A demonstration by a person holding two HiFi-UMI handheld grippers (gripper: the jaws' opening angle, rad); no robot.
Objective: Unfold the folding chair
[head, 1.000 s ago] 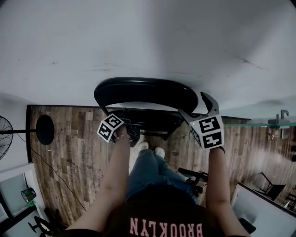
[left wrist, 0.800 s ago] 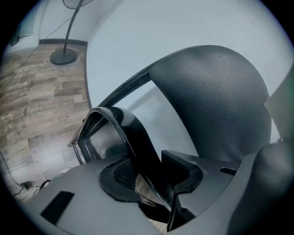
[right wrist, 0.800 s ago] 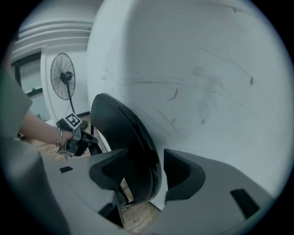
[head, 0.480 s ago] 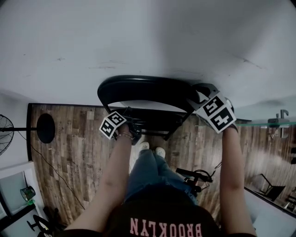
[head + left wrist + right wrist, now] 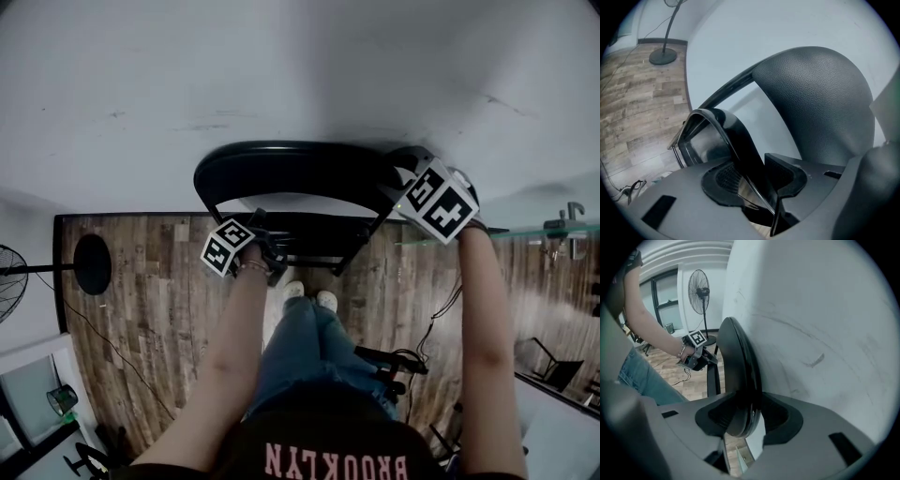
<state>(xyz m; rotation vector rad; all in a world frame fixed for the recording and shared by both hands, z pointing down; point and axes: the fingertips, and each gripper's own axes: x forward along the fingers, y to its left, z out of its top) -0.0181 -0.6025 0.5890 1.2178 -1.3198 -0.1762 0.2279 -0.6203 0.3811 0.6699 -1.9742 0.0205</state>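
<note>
Wall [image 5: 281, 75], white, fills the upper half of the head view; plank floor [image 5: 141, 309] runs below it. Folding chair [image 5: 309, 230], black, stands folded flat by the wall at centre frame, with its backrest [image 5: 291, 173] on top and the person's legs and shoes just under it

Step in hand: taking hold. Unfolding not begun, seat still up against the frame. Left gripper [image 5: 270, 255], left of centre, pinches the glossy black rim of the folded seat [image 5: 724, 133], pads pressed on both sides. Right gripper [image 5: 401, 183], right of centre, has its jaws closing on the right end of the backrest; the edge sits between the pads and looks touched on both sides

Next move, as judged: right steadies the back, left draws the seat rim down and toward the person until it levels. Calls for a settled right grip first. Legs may skate on the planks, and there is little room behind

View differences: the head view alone shows the chair whole and both arms, but not the pads. The left gripper view gives the pinch on the rim, the grained backrest looming upper right and a round stand base [image 5: 663, 56] upper left. The right gripper view shows the backrest edge-on, close beside the wall (touching or not, cannot tell), and a pedestal fan [image 5: 698, 287] upper left
</note>
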